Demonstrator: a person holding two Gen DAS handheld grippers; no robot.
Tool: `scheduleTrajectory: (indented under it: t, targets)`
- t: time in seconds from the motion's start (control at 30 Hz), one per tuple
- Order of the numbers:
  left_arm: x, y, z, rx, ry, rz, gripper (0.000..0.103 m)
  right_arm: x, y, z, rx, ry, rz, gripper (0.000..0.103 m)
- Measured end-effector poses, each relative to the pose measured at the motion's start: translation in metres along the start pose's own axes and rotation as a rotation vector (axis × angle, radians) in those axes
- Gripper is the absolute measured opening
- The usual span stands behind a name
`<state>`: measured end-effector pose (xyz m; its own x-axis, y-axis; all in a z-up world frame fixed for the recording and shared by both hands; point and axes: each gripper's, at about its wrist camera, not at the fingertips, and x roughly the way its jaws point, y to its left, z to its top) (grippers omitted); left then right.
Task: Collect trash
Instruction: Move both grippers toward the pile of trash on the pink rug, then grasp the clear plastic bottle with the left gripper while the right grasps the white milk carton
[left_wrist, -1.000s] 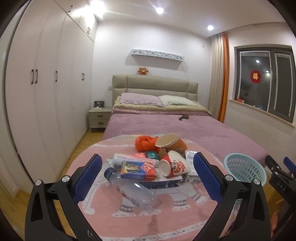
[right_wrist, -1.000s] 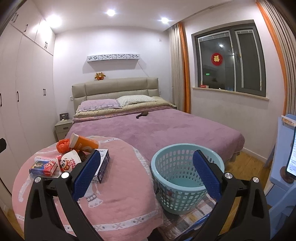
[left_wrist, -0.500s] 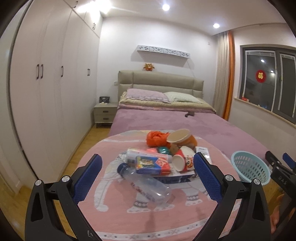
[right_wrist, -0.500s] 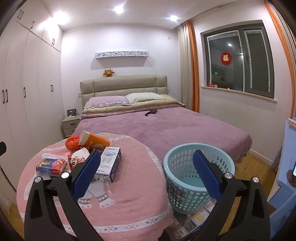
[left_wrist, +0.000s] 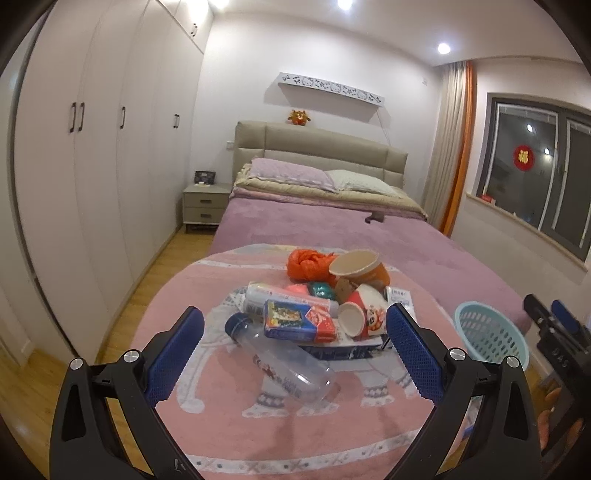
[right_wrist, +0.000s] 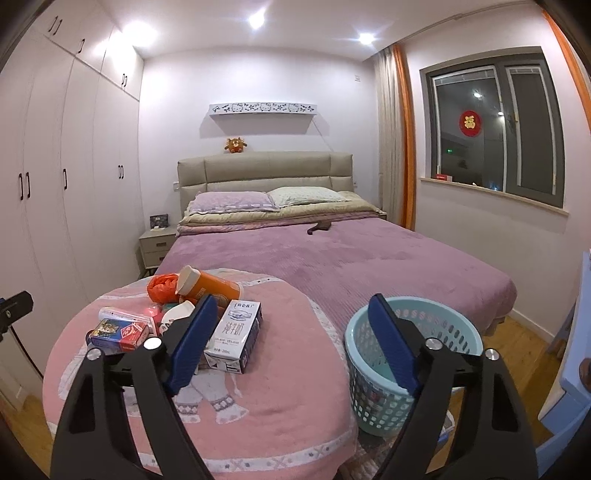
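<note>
Two grippers, both empty. Your left gripper has its jaws wide apart, hovering short of the heap with the clear bottle framed between the pads, untouched. Your right gripper is closing, narrower than it stood a second ago, and nothing sits between its pads; the milk carton lies just beyond the left pad.

All the trash is still piled on the pink cloth of the round table — bottle nearest you, a red-and-blue box propped on it, a tipped paper cup, an orange bag and an orange tub behind. The blue basket stands empty on the floor just beside the table, on your right.

Risks, as I judge them:
- the bottle is round and props up the box — pull it and the box may slide or the bottle may roll toward the table edge;
- a right gripper closing on air may come at the carton too narrow and just nudge it along;
- the soft cloth may drag with anything you scrape.

Compared with a second ago, both views have swung leftward, and the heap now looms larger in the left one.
</note>
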<state>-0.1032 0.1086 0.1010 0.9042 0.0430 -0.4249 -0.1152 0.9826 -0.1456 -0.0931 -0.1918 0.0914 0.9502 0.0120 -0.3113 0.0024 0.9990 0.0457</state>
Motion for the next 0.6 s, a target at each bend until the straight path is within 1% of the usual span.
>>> scheduleTrajectory:
  t: [0.07,0.27,0.5,0.6]
  targets:
    - [0.002,0.0,0.004,-0.005,-0.007,-0.002,0.096,0.01,0.004,0.005,-0.004,0.011,0.011,0.074]
    - [0.015,-0.005,0.011,0.014,-0.035,0.026,0.096,0.041,0.013,0.017,-0.004,0.034,0.022,0.072]
    - [0.042,0.002,0.006,0.0,0.015,0.019,0.096,0.079,0.028,0.019,-0.019,0.084,0.029,0.072]
    - [0.053,0.009,0.001,-0.011,0.045,0.034,0.096,0.092,0.033,0.017,-0.03,0.104,0.03,0.071]
